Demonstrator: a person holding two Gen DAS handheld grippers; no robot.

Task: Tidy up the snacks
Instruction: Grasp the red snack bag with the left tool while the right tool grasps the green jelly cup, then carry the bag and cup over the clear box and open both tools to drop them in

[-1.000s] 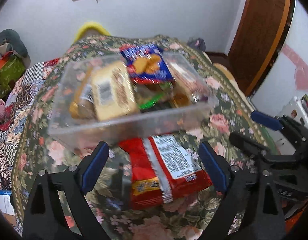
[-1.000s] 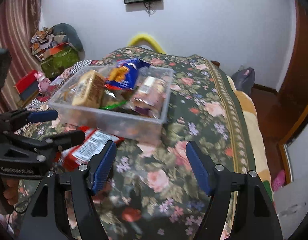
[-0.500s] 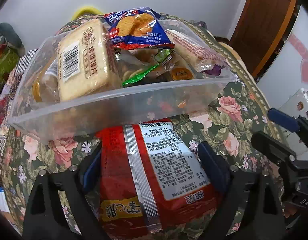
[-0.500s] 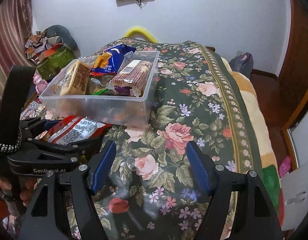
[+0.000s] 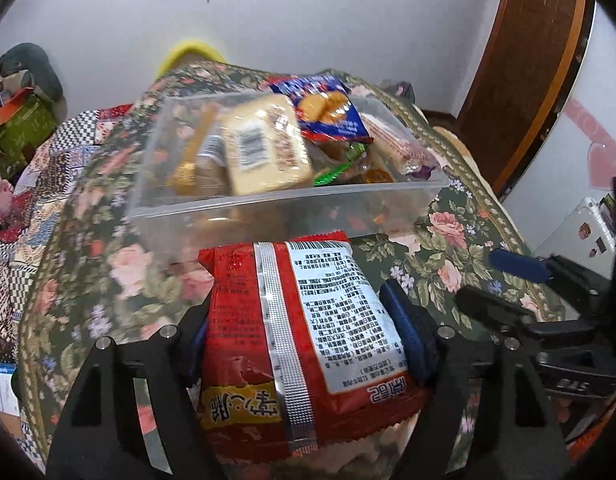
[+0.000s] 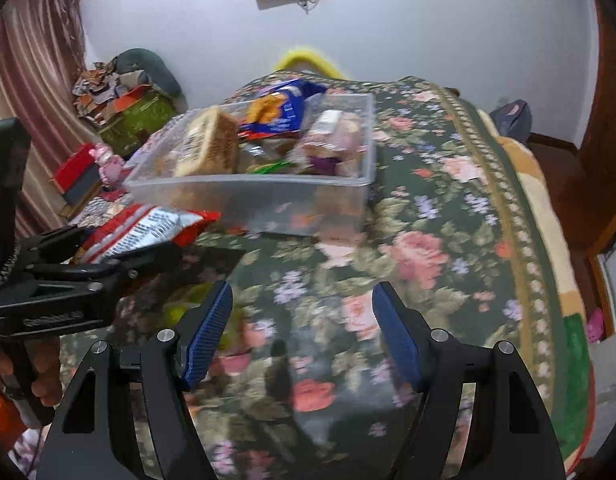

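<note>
We see the left gripper (image 5: 304,344) clamped on a glossy red crinkled foil snack packet (image 5: 292,340) | packet held off the floral quilt (image 6: 428,248), long axis pointing at the clear rectangular plastic tub (image 5: 268,208) of wrapped snacks | its bottom edge is cut off | right gripper (image 6: 304,332) spread wide, empty.
</note>
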